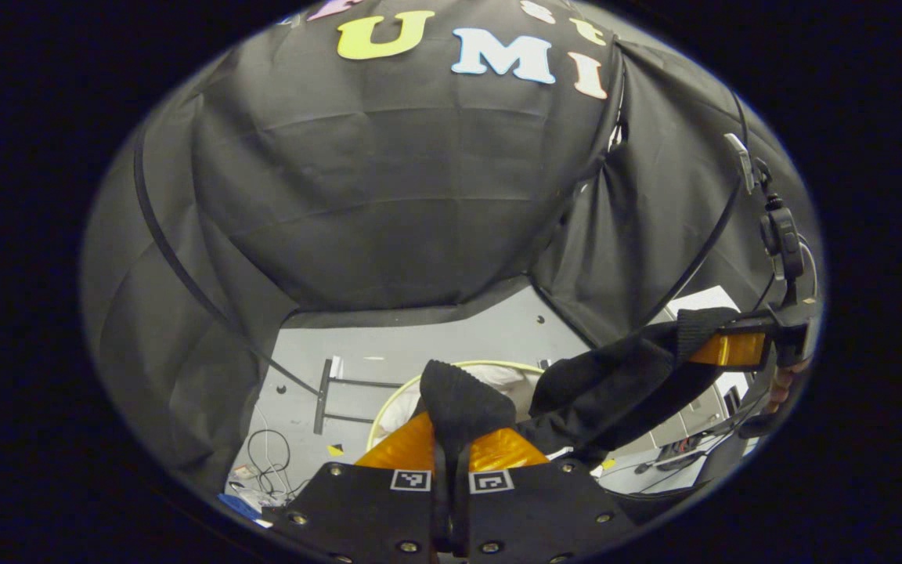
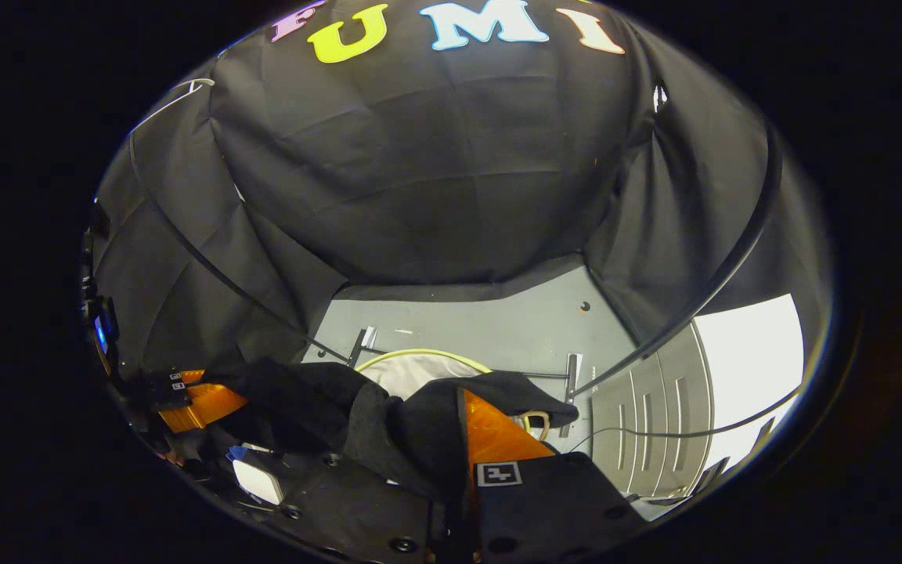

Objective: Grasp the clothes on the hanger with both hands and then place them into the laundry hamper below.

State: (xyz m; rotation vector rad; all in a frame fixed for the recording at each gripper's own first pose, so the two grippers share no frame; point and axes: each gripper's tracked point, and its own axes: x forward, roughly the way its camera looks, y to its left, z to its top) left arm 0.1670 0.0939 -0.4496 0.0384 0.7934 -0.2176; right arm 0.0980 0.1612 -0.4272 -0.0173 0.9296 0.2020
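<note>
Transfer step: left gripper (image 1: 451, 454) and right gripper (image 2: 459, 462) both clamped on black garment (image 1: 607, 384), slung between them above hamper (image 1: 396, 395); next, lower and release inside rim.

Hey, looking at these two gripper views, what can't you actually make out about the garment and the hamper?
- Laundry hamper: left gripper view, the black garment and left hand-held gripper cover all but its rim.
- Hamper contents: right gripper view, garment in front.
- Right hand-held gripper: its left finger is buried in cloth.
- Garment type: bunched, unreadable.
</note>
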